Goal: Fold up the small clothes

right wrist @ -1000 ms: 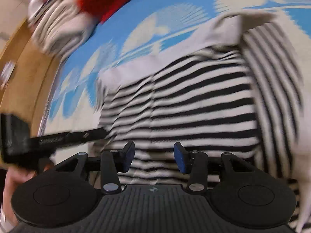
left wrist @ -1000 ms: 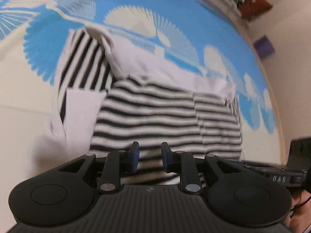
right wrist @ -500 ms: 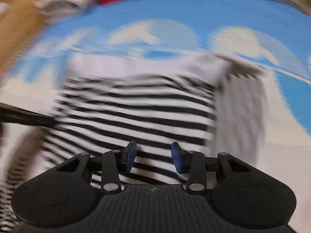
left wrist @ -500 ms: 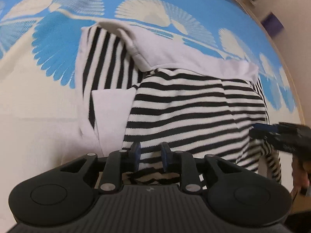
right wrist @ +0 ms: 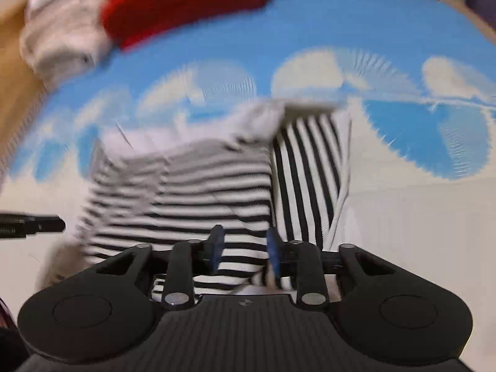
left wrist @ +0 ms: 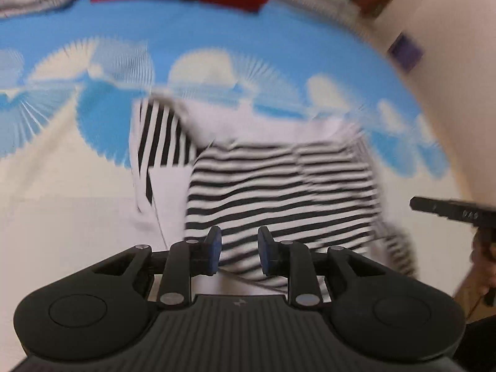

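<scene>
Nearest, the left gripper [left wrist: 238, 254] and right gripper [right wrist: 245, 252] each hold fingers apart, the right's opening, over the black-and-white striped knit garment [left wrist: 279, 192]. It lies partly folded on the blue-and-cream fan-patterned cloth [left wrist: 217, 31]. Farther off lies a red fabric heap [right wrist: 186, 3].

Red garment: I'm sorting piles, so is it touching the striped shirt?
Apart. The right wrist view shows a wide band of blue cloth between the red garment and the striped shirt.
</scene>
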